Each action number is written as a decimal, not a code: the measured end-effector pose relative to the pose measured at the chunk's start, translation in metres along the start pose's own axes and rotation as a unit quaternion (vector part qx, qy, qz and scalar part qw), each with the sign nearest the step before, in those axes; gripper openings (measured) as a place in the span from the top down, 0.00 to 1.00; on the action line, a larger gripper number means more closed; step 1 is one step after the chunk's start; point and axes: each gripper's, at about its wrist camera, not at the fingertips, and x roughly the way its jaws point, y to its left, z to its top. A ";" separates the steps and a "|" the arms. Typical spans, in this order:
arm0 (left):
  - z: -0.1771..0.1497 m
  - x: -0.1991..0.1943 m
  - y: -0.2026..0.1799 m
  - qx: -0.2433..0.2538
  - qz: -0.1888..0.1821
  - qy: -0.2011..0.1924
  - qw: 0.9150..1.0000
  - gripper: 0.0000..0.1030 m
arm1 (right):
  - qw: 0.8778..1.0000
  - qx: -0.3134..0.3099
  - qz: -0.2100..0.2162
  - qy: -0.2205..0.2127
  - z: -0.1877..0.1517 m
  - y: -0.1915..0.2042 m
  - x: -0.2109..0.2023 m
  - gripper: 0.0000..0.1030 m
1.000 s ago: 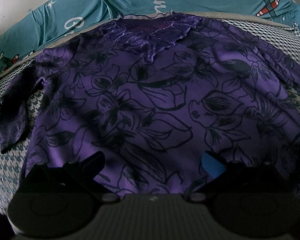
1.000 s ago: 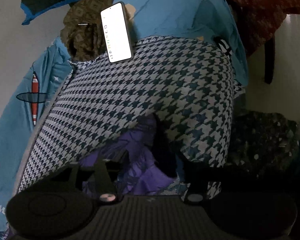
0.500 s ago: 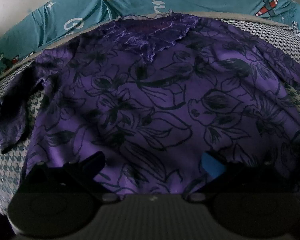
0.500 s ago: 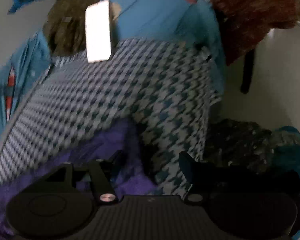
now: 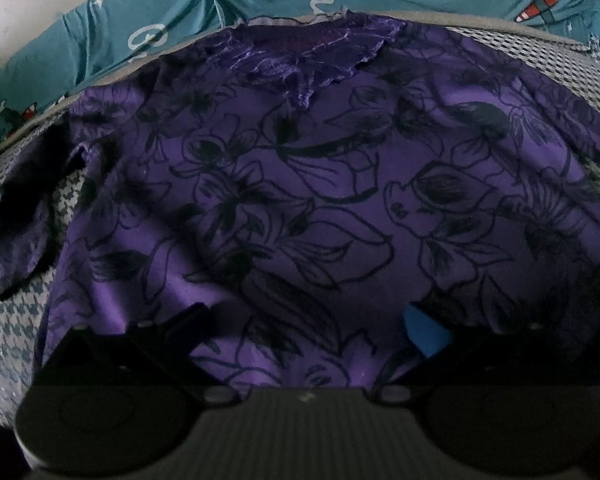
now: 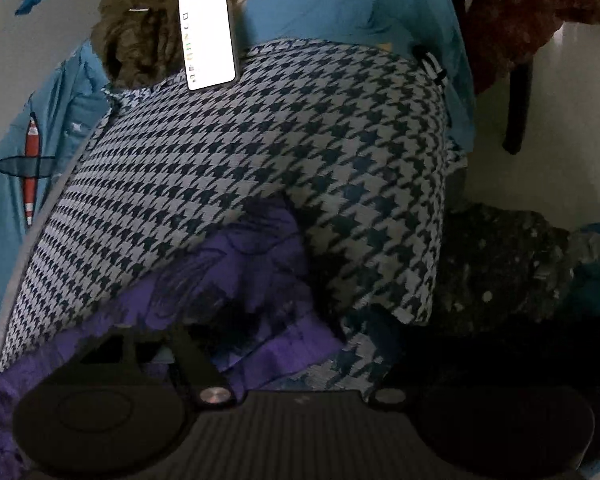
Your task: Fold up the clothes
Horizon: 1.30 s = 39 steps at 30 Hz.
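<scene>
Since a second ago, the right gripper (image 6: 284,344) has tilted a little, so the lit white phone (image 6: 208,28) sits higher in its view; its jaws stand partly wide with nothing clamped. A sleeve of the purple floral blouse (image 5: 300,208) lies just under them. On the left nothing changed: the left gripper (image 5: 304,320) hangs wide apart over the blouse hem. This soft, thin blouse is spread flat on the houndstooth woven cloth (image 6: 260,152).
</scene>
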 end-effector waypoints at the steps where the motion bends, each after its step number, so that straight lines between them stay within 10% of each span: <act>1: 0.000 0.000 0.001 -0.002 -0.002 0.001 1.000 0.00 | 1.000 0.000 -0.002 -0.003 0.000 0.000 -0.001 0.49; 4: -0.001 0.000 0.001 0.000 -0.003 0.001 1.000 0.00 | 1.000 0.004 0.009 -0.019 0.002 -0.001 -0.006 0.76; 9: -0.001 0.001 0.000 0.003 -0.002 0.000 1.000 0.00 | 0.999 0.013 0.030 -0.022 0.002 -0.004 -0.011 0.90; 22: -0.002 0.004 0.000 0.001 -0.005 -0.002 1.000 0.00 | 0.977 0.002 0.204 -0.067 0.001 0.010 -0.040 0.92; 39: 0.001 0.005 0.002 0.002 -0.010 0.003 1.000 0.00 | 0.963 -0.045 0.252 -0.080 -0.011 0.046 -0.046 0.92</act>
